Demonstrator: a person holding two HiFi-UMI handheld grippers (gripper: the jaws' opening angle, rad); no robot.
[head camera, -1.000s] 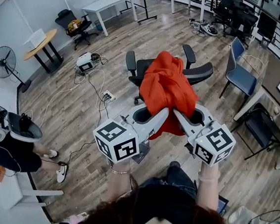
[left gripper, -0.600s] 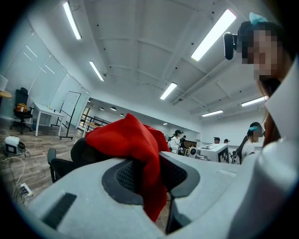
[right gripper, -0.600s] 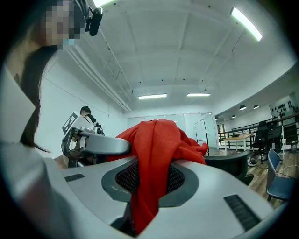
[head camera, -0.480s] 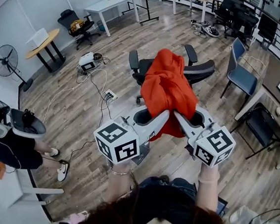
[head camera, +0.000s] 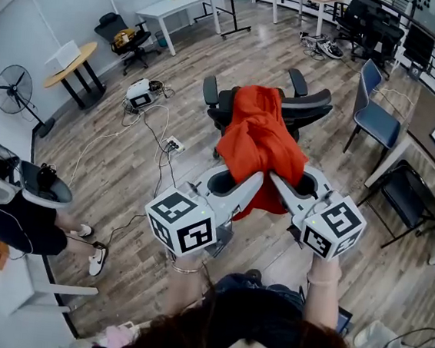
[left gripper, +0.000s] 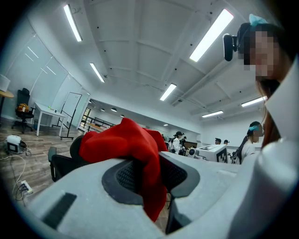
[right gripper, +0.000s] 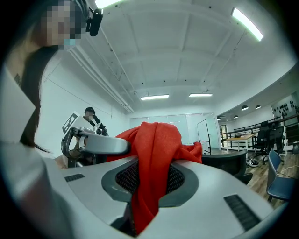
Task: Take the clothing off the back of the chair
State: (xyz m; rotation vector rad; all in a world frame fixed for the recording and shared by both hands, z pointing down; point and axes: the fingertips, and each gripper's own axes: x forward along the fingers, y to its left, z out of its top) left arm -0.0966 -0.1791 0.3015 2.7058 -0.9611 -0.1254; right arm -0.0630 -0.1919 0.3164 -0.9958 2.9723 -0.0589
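Clothing (head camera: 260, 139) pulled farther from chair (head camera: 313, 110).

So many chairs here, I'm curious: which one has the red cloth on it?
The black armchair mid-floor: the red cloth drapes over its back. The blue chair to its right is bare.

Both claws out front, level, angled inward.
Left claw (head camera: 257, 179) and right claw (head camera: 276, 181) converge at the tips; each has its jaws pinched on the red garment (head camera: 257, 131). Wrists low, near the body.
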